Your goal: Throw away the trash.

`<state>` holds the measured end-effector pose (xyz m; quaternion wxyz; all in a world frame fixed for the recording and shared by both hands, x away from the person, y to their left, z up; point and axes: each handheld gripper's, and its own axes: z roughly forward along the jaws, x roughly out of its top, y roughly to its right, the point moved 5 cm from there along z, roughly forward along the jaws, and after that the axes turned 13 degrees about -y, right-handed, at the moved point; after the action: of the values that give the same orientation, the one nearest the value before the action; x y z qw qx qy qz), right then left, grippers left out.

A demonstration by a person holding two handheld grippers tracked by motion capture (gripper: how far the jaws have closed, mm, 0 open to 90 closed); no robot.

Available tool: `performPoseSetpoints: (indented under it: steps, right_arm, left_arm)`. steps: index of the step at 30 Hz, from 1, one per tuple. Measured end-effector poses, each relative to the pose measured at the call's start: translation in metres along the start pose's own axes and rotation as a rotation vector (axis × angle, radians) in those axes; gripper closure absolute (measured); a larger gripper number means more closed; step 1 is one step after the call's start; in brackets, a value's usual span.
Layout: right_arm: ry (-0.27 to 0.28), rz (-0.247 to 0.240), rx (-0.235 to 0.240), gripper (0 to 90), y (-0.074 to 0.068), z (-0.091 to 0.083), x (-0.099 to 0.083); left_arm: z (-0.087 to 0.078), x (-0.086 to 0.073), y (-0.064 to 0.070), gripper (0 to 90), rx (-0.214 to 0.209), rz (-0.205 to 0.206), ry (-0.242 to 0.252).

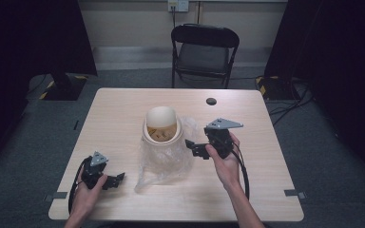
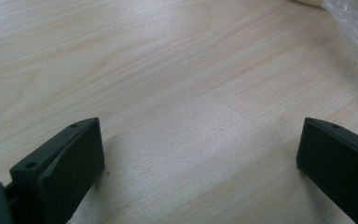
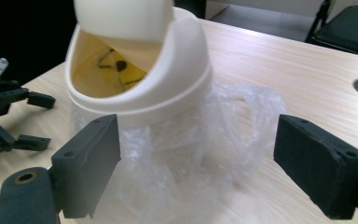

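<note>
A cream bin (image 1: 160,129) with a swing lid stands mid-table inside a clear bag (image 1: 164,159). The right gripper (image 1: 195,147) hangs just beside it, jaws wide apart, empty. The left gripper (image 1: 119,178) rests near the table (image 1: 123,109) edge, also wide and empty.

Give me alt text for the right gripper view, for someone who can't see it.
A small cream bin with a swing lid stands on a wooden table, clear plastic bag bunched around its base. The right hand-held gripper faces it, black jaws wide apart and holding nothing. The left hand-held gripper shows at far left.
</note>
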<state>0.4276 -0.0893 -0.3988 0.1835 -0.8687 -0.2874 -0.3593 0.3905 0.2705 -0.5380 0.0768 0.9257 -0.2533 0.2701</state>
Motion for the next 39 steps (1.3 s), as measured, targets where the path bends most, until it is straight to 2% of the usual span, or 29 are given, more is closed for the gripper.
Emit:
performPoseSetpoints:
  steps: [3,5,8,9,12,13,15,16,17,23,29,30,32,33,39]
  right_arm:
    - [-0.006,0.023,-0.036,13.9,0.010,-0.004,-0.009]
    - [-0.011,0.039,-0.042,13.9,0.015,-0.006,-0.013]
    - [-0.024,0.044,-0.054,13.9,0.020,-0.007,-0.019]
    - [-0.033,0.050,-0.076,13.9,0.025,-0.009,-0.024]
    - [-0.039,0.048,-0.096,13.9,0.030,-0.012,-0.030]
    - [-0.046,0.053,-0.120,14.0,0.037,-0.014,-0.037]
    - [-0.054,0.063,-0.132,14.0,0.041,-0.015,-0.041]
    - [-0.063,0.076,-0.149,14.0,0.050,-0.017,-0.049]
    - [-0.063,0.076,-0.149,14.0,0.050,-0.017,-0.049]
    - [-0.076,0.121,-0.175,14.2,0.072,-0.028,-0.072]
    - [-0.098,0.148,-0.192,14.4,0.084,-0.033,-0.091]
    - [-0.108,0.160,-0.204,14.4,0.089,-0.034,-0.100]
    - [-0.116,0.166,-0.210,14.4,0.093,-0.034,-0.104]
    - [-0.130,0.187,-0.213,14.4,0.098,-0.033,-0.113]
    - [-0.162,0.211,-0.245,14.4,0.111,-0.033,-0.133]
  left_arm:
    - [0.000,0.000,0.000,0.2,0.002,0.004,0.000]
    - [0.000,0.000,0.000,0.2,0.001,0.001,0.000]
    - [0.000,0.000,0.000,0.3,0.000,0.000,0.000]
    - [0.000,0.000,0.000,0.2,0.000,0.000,0.000]
    - [0.000,0.000,0.000,0.3,0.000,0.000,0.000]
    - [0.000,0.000,0.000,0.3,0.000,0.000,0.000]
    - [0.000,0.000,0.000,0.3,0.001,0.000,0.000]
    - [0.000,0.000,0.000,0.2,0.000,0.000,0.000]
    - [0.000,0.000,0.000,0.2,0.000,-0.001,0.000]
    - [0.000,0.000,0.000,0.3,0.000,0.001,-0.001]
    - [0.000,0.000,0.000,0.2,0.000,0.001,0.000]
    - [0.000,0.000,0.000,0.2,0.003,0.004,0.000]
    - [0.000,0.000,0.000,0.3,0.001,0.000,0.000]
    - [0.000,0.000,0.000,0.2,0.000,0.000,0.000]
    - [0.000,0.000,0.000,0.3,0.002,0.001,0.000]
